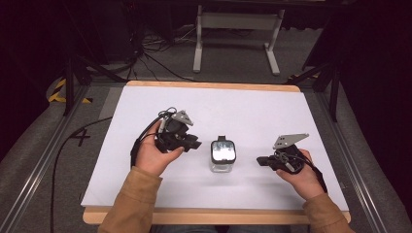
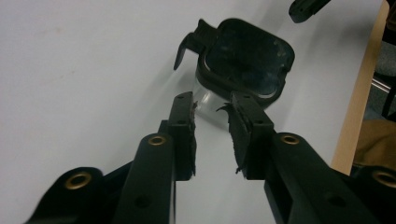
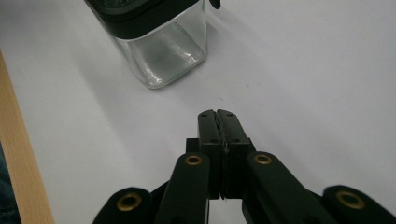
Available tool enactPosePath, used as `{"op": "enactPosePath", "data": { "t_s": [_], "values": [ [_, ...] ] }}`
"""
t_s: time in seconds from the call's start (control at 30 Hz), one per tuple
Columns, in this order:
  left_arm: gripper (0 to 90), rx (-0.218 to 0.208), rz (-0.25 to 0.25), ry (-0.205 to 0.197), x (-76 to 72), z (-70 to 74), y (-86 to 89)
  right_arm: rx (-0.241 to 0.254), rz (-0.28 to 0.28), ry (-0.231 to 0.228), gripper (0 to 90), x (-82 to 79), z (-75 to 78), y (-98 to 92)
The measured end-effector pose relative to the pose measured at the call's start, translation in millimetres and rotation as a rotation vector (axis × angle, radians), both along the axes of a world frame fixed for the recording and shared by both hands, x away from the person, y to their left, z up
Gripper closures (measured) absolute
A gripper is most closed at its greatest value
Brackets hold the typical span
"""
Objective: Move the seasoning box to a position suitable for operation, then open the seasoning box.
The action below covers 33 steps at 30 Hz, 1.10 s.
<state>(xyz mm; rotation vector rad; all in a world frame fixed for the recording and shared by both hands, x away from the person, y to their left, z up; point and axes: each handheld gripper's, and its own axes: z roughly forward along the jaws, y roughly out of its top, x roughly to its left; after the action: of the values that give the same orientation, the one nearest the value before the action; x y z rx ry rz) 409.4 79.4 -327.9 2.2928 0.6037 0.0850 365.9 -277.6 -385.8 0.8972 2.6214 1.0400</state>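
A square clear glass jar (image 1: pixel 223 162) with a black clip-top lid (image 1: pixel 223 151) stands upright on the white table surface (image 1: pixel 243 111), near the person's edge and roughly midway between the two grippers. The lid is seated on the jar; its black latch tab (image 2: pixel 192 41) projects from the far side, away from the person. The jar looks empty as far as the glass lets one see.

The left gripper (image 1: pixel 193 144) is held in the person's left hand (image 1: pixel 154 154), just left of the jar and pointed toward it. In the left gripper view its jaws stand a little apart, a narrow gap between them, holding nothing; the pads (image 2: pixel 238 126) are frayed along their inner edges. The tips sit close to the jar's glass wall (image 2: pixel 208 103) below the lid, but contact cannot be confirmed.

The right gripper (image 1: pixel 260 160) is held in the right hand (image 1: pixel 303 175), to the right of the jar and apart from it, tips aimed leftward at it. In the right gripper view its jaws are pressed together with nothing between them, and the jar (image 3: pixel 163 49) stands clear ahead with bare table between.

Tan sleeves (image 1: pixel 133 201) cover both forearms. The wooden table edge (image 1: pixel 214 216) runs along the near side. Beyond the table, a white metal frame (image 1: pixel 237 34) and loose cables (image 1: pixel 145 53) lie on the grey floor
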Motion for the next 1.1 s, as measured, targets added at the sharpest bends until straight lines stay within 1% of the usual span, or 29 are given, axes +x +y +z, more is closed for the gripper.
{"op": "enactPosePath", "data": {
  "t_s": [0.03,0.07,0.1,0.13,0.2,0.3,0.33,0.37,0.5,0.6,0.67,0.7,0.83,0.87,0.9,1.0,1.1],
  "values": [
    [77.1,-0.006,-0.011,-0.005,2.9,-0.1,-2.9,-0.001,-0.002,0.0,89.9,-1.1,0.1,-1.9],
    [79.6,-0.021,-0.014,-0.008,5.5,-0.3,-6.0,-0.002,-0.007,-0.001,89.9,-1.4,0.1,-3.1],
    [82.0,-0.031,-0.018,-0.012,7.9,-0.6,-8.0,0.008,-0.013,0.0,89.9,-1.6,1.1,-5.0],
    [82.0,-0.045,-0.02,-0.012,11.2,-1.1,-11.0,0.008,-0.013,0.0,89.9,-1.6,1.1,-5.0],
    [83.4,-0.051,-0.019,-0.001,19.8,-2.7,-18.7,0.012,-0.015,-0.005,89.9,-1.4,1.5,-7.0],
    [84.2,-0.071,-0.013,0.027,31.2,-8.8,-28.7,0.018,-0.018,-0.004,89.9,-0.8,2.2,-8.4],
    [84.9,-0.072,-0.014,0.035,33.7,-11.4,-31.8,0.024,-0.018,-0.003,89.9,-0.8,2.7,-8.6],
    [85.5,-0.068,-0.023,0.034,36.9,-14.1,-35.1,0.025,-0.017,-0.005,89.9,-0.8,2.6,-8.6],
    [84.9,-0.066,-0.021,0.039,40.5,-20.9,-42.9,0.026,-0.013,-0.009,89.9,-0.2,2.7,-9.3],
    [84.6,-0.065,-0.025,0.033,43.5,-24.3,-47.7,0.028,-0.012,-0.001,89.9,0.0,2.4,-8.6],
    [85.1,-0.081,-0.016,0.037,44.1,-24.5,-49.4,0.024,-0.01,-0.003,89.8,0.2,1.9,-8.1],
    [85.2,-0.081,-0.016,0.037,44.1,-24.5,-49.4,0.024,-0.01,-0.003,89.8,0.2,1.9,-8.1],
    [86.8,-0.121,-0.008,0.037,47.4,-24.5,-53.1,0.023,-0.008,0.0,89.8,-0.2,2.0,-6.9],
    [87.5,-0.117,-0.004,0.042,47.7,-24.8,-54.7,0.023,-0.006,0.0,89.8,-0.3,2.0,-6.7],
    [88.4,-0.113,-0.008,0.036,48.9,-25.8,-56.5,0.023,-0.007,-0.001,89.8,-0.4,1.9,-6.6],
    [89.4,-0.089,-0.009,0.035,49.4,-29.5,-63.3,0.023,-0.006,-0.002,89.8,-0.6,2.0,-6.3],
    [89.6,-0.08,-0.008,0.029,49.4,-30.1,-65.0,0.024,-0.006,-0.001,89.8,-0.4,1.8,-6.4]
  ]
}}
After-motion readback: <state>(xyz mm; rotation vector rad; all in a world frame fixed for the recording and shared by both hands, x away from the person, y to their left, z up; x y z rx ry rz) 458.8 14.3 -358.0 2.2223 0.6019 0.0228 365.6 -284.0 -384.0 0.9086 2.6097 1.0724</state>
